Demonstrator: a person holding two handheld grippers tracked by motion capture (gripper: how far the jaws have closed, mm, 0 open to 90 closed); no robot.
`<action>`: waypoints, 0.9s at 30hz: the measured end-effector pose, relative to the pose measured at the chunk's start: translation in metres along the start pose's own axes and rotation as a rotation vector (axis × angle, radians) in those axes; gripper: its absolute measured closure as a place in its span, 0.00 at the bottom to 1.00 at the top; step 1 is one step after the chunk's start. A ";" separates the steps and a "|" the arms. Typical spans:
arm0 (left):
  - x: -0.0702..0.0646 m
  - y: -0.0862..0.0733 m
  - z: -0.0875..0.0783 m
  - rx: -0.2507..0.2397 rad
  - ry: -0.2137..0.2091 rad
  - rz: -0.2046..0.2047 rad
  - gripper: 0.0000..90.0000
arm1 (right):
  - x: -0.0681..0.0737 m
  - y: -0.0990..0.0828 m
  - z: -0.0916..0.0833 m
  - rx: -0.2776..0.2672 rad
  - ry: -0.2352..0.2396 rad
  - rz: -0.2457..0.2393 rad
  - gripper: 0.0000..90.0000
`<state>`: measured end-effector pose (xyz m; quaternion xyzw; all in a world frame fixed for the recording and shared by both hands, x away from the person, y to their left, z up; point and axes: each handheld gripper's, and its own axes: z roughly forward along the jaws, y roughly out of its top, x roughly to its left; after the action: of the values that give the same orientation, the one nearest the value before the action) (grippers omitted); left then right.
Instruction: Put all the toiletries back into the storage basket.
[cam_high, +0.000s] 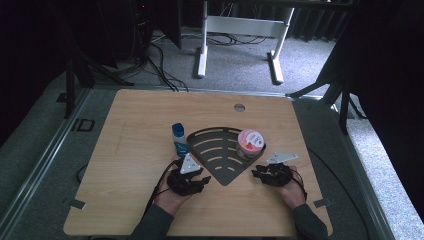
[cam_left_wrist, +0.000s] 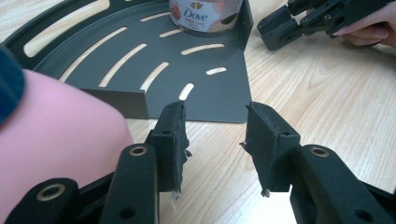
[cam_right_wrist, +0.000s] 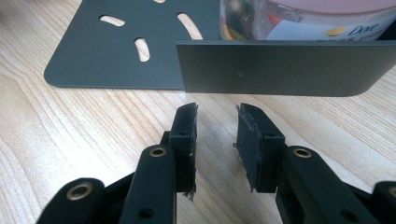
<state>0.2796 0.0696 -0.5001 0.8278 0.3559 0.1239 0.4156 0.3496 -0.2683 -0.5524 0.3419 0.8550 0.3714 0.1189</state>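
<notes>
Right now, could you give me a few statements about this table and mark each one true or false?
1. The Dove jar stands on the dark slotted tray. True.
2. The left gripper is clamped on the jar. False: its jaws are open with bare table between them.
3. The pink bottle with the blue cap stands inside the tray. False: it stands on the wooden table, beside the tray's left edge.
4. The right gripper faces the tray's upright wall with nothing between its jaws. True.
</notes>
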 end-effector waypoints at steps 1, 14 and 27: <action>0.001 0.000 -0.002 0.002 -0.004 0.002 0.64 | 0.000 0.000 0.000 0.000 0.000 0.000 0.76; 0.007 -0.006 -0.019 0.007 0.012 -0.007 0.64 | -0.001 0.000 0.000 -0.002 0.004 0.001 0.74; 0.014 -0.009 -0.037 -0.015 0.032 -0.040 0.62 | -0.001 -0.001 0.000 -0.004 0.008 0.005 0.74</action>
<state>0.2668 0.1051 -0.4859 0.8153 0.3781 0.1313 0.4185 0.3498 -0.2693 -0.5528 0.3424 0.8540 0.3745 0.1154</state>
